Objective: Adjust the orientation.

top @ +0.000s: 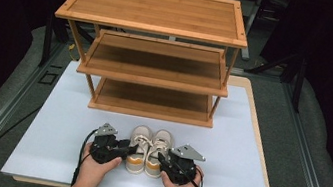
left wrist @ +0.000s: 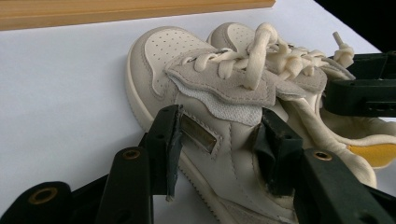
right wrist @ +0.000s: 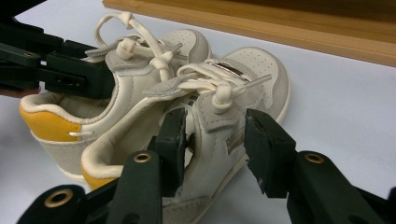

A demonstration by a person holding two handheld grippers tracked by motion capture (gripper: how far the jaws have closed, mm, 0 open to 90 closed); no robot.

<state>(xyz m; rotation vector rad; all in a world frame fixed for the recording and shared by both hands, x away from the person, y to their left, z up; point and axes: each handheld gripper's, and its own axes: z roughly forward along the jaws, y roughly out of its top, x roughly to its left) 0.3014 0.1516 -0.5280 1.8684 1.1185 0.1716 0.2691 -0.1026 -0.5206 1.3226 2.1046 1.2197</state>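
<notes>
A pair of cream shoes with orange heels stands on the white mat in front of the rack, toes toward it. The left shoe [top: 139, 146] [left wrist: 163, 56] has my left gripper [top: 129, 147] [left wrist: 219, 135] at its outer side. One jaw is outside the wall, the other beyond the tongue, and the shoe looks unsqueezed, so the gripper is open. The right shoe [top: 160, 145] [right wrist: 252, 65] has my right gripper [top: 162, 157] [right wrist: 215, 135] open astride its outer wall. One jaw is inside the shoe, and the outer jaw stands clear of the leather.
A three-tier bamboo shoe rack [top: 165, 27] stands at the far side of the white mat [top: 58, 127], its shelves bare. Dark padded floor and metal rails surround the mat. Cables trail from both grippers toward the near edge.
</notes>
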